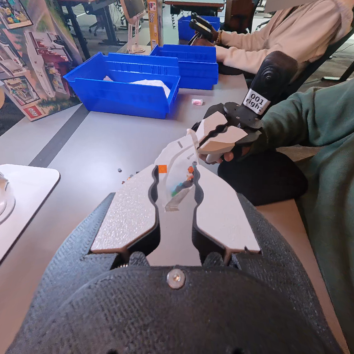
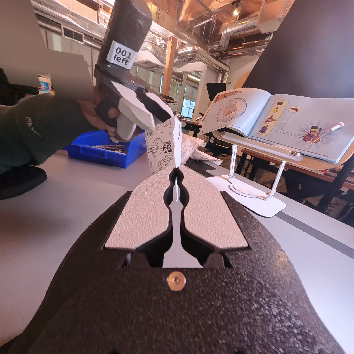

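A white paper bag printed with brick outlines is torn open, and several small coloured bricks show inside it. My right gripper is shut on the bag's upper edge. In the right wrist view the paper edge runs between its closed fingertips, with the bag standing above them. My left gripper is open, and the bag hangs between its spread fingers. A gap shows beside the left pad. In the right wrist view the left gripper sits at the bag's top. A few tiny pieces lie loose on the grey table.
Two blue bins stand at the back, with a toy set box to their left. A white stand base is at the left. An open instruction book rests on its stand. Another person's sleeve is across the table. There is about 6 centimetres between the tips of the two grippers.
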{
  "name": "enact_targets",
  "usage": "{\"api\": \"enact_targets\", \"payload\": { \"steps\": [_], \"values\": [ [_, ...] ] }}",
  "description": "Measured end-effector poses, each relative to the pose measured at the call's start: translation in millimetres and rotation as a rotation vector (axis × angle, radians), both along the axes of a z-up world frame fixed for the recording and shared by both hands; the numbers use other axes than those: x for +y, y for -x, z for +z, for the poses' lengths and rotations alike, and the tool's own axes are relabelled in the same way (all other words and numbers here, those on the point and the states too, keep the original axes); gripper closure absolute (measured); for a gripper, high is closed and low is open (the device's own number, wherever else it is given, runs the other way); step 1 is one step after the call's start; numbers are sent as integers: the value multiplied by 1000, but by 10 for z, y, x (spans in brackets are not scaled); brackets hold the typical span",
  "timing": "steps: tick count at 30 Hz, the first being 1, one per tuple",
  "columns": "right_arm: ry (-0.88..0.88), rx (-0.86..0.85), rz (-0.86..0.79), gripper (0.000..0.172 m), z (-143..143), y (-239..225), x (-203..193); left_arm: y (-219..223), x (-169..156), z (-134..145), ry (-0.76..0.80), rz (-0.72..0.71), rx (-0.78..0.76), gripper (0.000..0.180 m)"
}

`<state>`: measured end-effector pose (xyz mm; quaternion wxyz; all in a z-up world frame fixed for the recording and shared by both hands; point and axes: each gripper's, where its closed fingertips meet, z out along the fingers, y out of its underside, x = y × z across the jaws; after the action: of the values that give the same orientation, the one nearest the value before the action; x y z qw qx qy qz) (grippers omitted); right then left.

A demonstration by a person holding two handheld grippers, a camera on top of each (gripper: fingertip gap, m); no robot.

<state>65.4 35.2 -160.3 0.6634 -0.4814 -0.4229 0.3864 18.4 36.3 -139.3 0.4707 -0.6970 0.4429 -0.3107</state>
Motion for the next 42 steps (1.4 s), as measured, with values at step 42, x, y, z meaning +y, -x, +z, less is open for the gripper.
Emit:
{"api": "enact_targets", "payload": {
  "steps": [42],
  "values": [
    [179, -583, 47, 156, -816, -116, 455, 529, -147, -503, 8, 71, -30, 180]
  ]
}}
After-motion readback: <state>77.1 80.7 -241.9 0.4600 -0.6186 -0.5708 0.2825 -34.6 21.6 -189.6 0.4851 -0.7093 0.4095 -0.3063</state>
